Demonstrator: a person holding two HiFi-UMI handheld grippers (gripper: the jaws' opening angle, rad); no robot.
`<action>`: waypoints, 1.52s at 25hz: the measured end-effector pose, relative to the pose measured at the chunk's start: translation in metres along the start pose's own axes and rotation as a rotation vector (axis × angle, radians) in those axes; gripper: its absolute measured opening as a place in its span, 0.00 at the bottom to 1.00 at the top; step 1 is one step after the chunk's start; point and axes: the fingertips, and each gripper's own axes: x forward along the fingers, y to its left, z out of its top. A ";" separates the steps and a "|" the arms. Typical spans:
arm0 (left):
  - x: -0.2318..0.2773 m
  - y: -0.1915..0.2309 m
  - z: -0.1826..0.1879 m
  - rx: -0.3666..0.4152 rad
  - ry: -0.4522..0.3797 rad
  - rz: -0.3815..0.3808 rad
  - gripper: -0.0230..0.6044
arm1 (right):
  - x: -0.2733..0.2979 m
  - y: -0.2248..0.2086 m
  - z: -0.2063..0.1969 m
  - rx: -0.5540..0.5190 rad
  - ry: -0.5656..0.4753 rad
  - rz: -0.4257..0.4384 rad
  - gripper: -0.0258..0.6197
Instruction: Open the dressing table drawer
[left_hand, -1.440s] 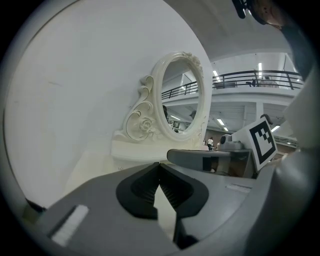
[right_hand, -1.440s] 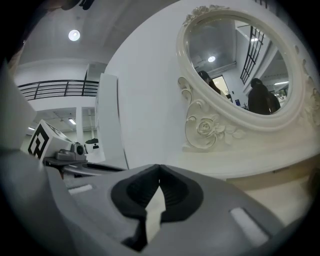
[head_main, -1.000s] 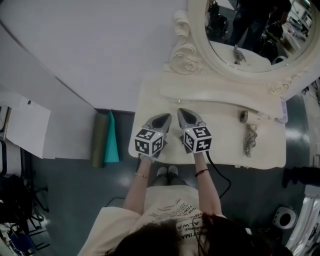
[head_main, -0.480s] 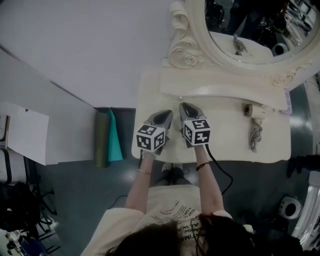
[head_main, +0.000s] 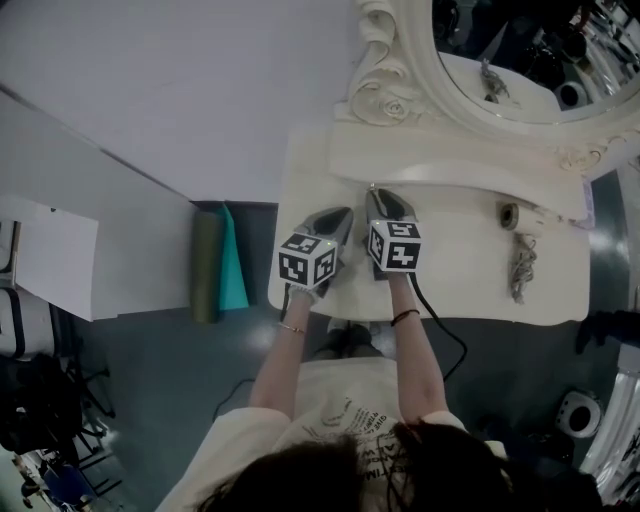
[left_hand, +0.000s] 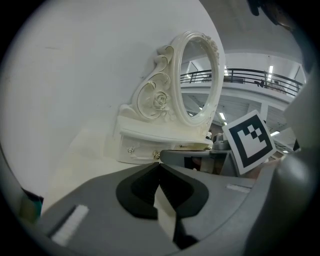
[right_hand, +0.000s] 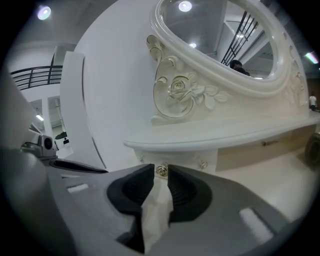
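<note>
Right fingers parting at the drawer knob

The fingers (right_hand: 137, 187) of the right gripper (right_hand: 161, 167), shut a second ago, are opening. The small knob (right_hand: 161, 170) of the closed drawer (right_hand: 187, 161) sits in the gap at their tips, not gripped. The left gripper (left_hand: 159, 166) is closed on nothing. Both have come forward over the table (head_main: 460, 275) toward the mirror (head_main: 520, 60).
</note>
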 end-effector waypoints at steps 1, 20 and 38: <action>0.000 0.001 -0.001 -0.001 0.003 0.000 0.02 | 0.002 -0.001 -0.001 0.004 0.005 -0.010 0.16; 0.001 0.009 -0.004 -0.016 0.014 0.007 0.02 | 0.026 0.001 -0.008 0.020 0.060 -0.100 0.27; -0.002 0.008 -0.005 -0.017 0.016 0.011 0.02 | 0.027 -0.008 -0.009 0.066 0.092 -0.179 0.20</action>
